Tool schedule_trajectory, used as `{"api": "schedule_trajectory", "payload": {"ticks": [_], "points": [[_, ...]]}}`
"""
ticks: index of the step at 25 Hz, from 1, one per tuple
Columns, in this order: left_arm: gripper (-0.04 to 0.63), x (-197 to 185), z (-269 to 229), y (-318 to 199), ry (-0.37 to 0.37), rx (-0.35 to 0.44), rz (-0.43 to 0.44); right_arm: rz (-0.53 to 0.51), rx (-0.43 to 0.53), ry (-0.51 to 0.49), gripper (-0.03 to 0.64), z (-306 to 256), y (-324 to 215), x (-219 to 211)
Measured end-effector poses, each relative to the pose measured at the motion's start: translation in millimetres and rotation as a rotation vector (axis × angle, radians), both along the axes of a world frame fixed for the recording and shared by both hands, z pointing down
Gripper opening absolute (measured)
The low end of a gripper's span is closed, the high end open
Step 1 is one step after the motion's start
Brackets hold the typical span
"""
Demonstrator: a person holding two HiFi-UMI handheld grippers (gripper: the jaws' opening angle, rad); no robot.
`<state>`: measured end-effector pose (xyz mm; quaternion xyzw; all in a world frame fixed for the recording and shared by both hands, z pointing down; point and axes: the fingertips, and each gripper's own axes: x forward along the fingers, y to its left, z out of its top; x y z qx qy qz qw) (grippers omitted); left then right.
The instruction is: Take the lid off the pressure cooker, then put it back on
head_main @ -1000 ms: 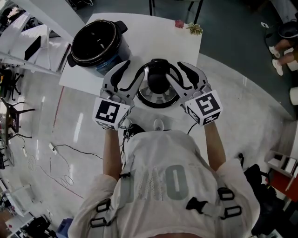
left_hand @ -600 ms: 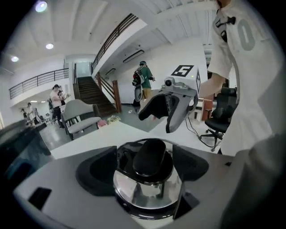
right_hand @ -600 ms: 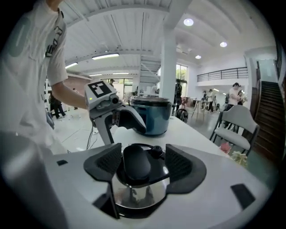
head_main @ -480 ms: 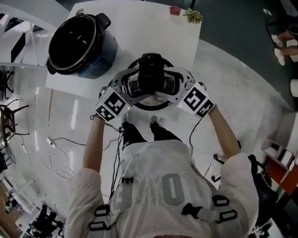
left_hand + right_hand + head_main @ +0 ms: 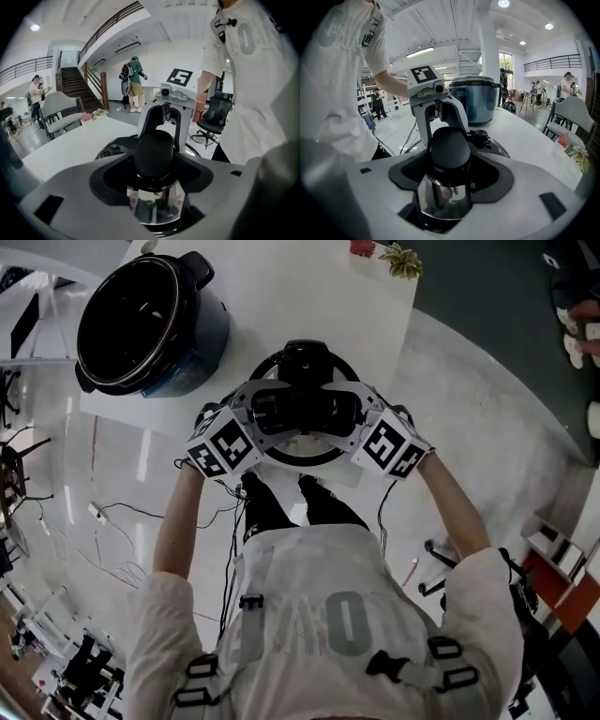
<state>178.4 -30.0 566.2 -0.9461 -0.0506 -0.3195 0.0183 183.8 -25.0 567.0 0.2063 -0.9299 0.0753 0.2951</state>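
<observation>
1. Table (image 5: 281, 306) carries 1 pot, 1 lid and 2 small plants (image 5: 405, 261).
2. Pot (image 5: 204, 338) stands upright at the near-left corner. Top open, inside dark.
3. Lid (image 5: 305, 448) lies flat at the near edge, right of the pot and not touching it.
4. Lid has 1 black knob (image 5: 153, 143) at its centre and 1 small black valve (image 5: 479, 137) just beside the knob.
5. There are 2 grippers, one each side of the knob, facing each other. Each has 1 marker cube, so 2 cubes in all.
6. L gripper (image 5: 153, 158): jaws stand apart w/ the knob between them. They have just been closing in. Pads curve round the knob w/ a gap showing, so no clamp.
7. R gripper (image 5: 450, 157): jaws also apart, same knob between them. They have just been opening. Pads are off the knob here too.
8. Both plants sit by the right edge at the far end, well apart from the lid.
9. Head view shows 1 person w/ both arms reaching to the near edge, 1 gripper per hand.
</observation>
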Motion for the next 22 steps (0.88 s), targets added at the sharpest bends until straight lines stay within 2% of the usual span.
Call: {"api": "schedule_trajectory", "payload": {"ticks": [2, 8, 13, 16, 19, 22], "points": [[0.288, 0.5, 1.0, 1.2, 0.011, -0.014, -0.002, -0.003, 0.008, -0.007, 0.281, 0.8, -0.4, -1.5], [0.285, 2.0, 0.4, 1.0, 0.042, -0.047, 0.017, -0.005, -0.013, -0.032, 0.281, 1.7, -1.1, -2.2], [0.287, 5.8, -0.1, 3.5, 0.096, -0.09, 0.039, -0.03, -0.021, -0.048, 0.282, 3.8, -0.9, -3.2], [0.287, 5.4, -0.3, 3.5, 0.118, -0.088, 0.052, -0.047, -0.023, -0.047, 0.281, 4.9, -0.2, -3.9], [0.285, 6.5, 0.0, 3.4, 0.109, -0.088, 0.056, -0.048, -0.01, -0.049, 0.279, 4.4, -0.6, -2.7], [0.285, 2.6, 4.4, 2.4, 0.056, -0.079, 0.041, -0.044, -0.005, -0.04, 0.279, 4.2, -0.1, -2.6]]}}
